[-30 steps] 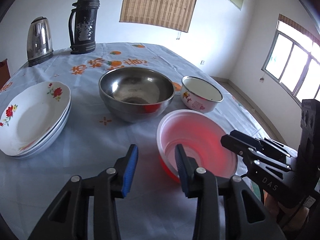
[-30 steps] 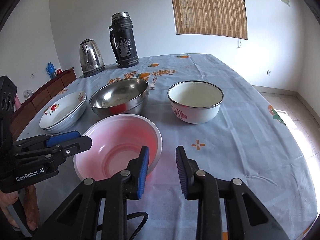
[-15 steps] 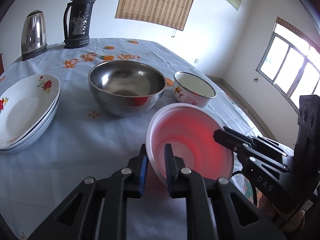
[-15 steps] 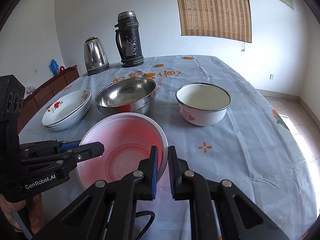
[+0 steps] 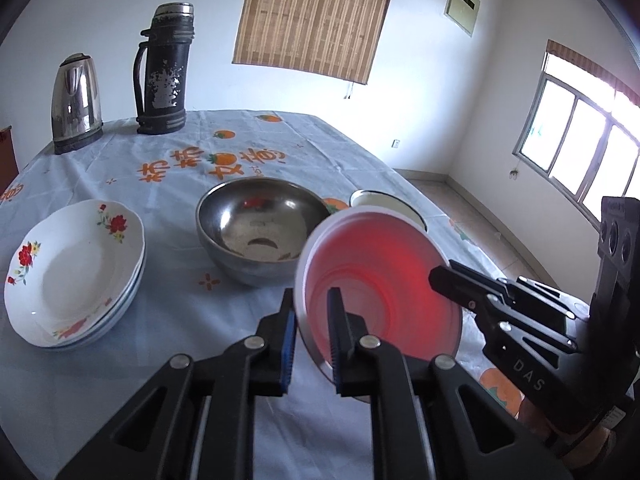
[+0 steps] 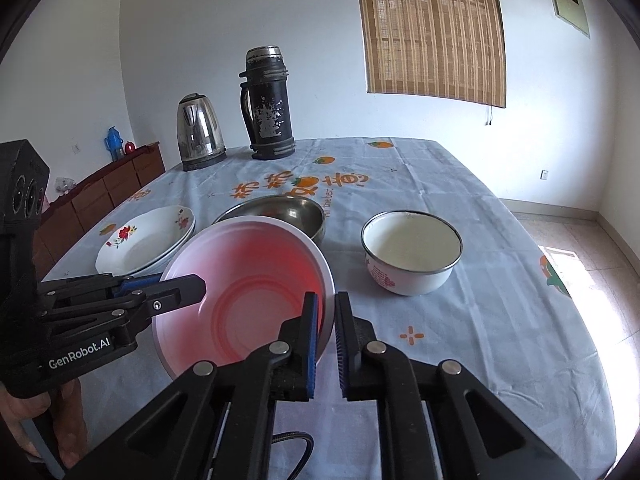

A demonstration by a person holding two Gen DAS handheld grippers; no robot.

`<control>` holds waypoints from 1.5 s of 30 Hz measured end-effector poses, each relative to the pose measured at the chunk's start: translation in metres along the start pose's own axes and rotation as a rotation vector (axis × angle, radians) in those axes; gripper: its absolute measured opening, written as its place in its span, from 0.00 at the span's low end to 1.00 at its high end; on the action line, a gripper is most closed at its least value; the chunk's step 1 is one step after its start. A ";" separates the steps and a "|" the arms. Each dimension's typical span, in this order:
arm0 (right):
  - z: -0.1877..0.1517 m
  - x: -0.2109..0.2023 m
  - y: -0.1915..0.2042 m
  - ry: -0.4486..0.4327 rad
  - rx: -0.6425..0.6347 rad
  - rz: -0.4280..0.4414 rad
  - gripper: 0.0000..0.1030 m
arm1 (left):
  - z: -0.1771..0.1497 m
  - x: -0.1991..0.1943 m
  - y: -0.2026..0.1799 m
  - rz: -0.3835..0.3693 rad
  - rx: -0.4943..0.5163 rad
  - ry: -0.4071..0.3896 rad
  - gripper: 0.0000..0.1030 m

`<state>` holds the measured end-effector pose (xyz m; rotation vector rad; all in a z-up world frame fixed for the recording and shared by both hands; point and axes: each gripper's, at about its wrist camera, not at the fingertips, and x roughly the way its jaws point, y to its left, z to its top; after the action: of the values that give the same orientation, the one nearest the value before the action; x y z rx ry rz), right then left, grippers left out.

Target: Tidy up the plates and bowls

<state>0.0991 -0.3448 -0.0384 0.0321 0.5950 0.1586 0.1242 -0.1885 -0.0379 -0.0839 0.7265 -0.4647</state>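
A red plastic bowl [image 5: 384, 276] with a white rim is held off the table between both grippers. My left gripper [image 5: 310, 340] is shut on its near-left rim. My right gripper [image 6: 325, 340] is shut on its right rim; the bowl [image 6: 248, 292] tilts slightly. A steel bowl [image 5: 260, 228] sits just behind it. A white enamel bowl [image 6: 412, 256] stands to the right. A stack of flowered white plates [image 5: 76, 268] lies at the left.
A steel kettle [image 5: 74, 102] and a black thermos [image 5: 164, 70] stand at the far end of the table. The tablecloth [image 6: 480, 320] is light blue with orange prints. A wooden cabinet [image 6: 100, 196] stands beyond the left table edge.
Both grippers closed on the red bowl's rim and lifted it off the table. It has risen and moved toward the steel bowl.
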 end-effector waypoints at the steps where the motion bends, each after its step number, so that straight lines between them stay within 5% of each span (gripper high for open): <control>1: 0.003 0.000 0.001 -0.005 -0.001 0.000 0.09 | 0.002 0.000 0.001 -0.001 -0.003 -0.003 0.11; 23: 0.056 0.020 0.011 -0.057 -0.052 -0.007 0.09 | 0.057 0.005 0.024 0.030 -0.016 -0.064 0.11; 45: 0.091 0.065 0.012 0.015 -0.060 -0.011 0.09 | 0.088 0.038 0.057 -0.012 -0.081 -0.012 0.11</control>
<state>0.2017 -0.3209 0.0017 -0.0301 0.6047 0.1662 0.2284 -0.1619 -0.0090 -0.1671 0.7336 -0.4461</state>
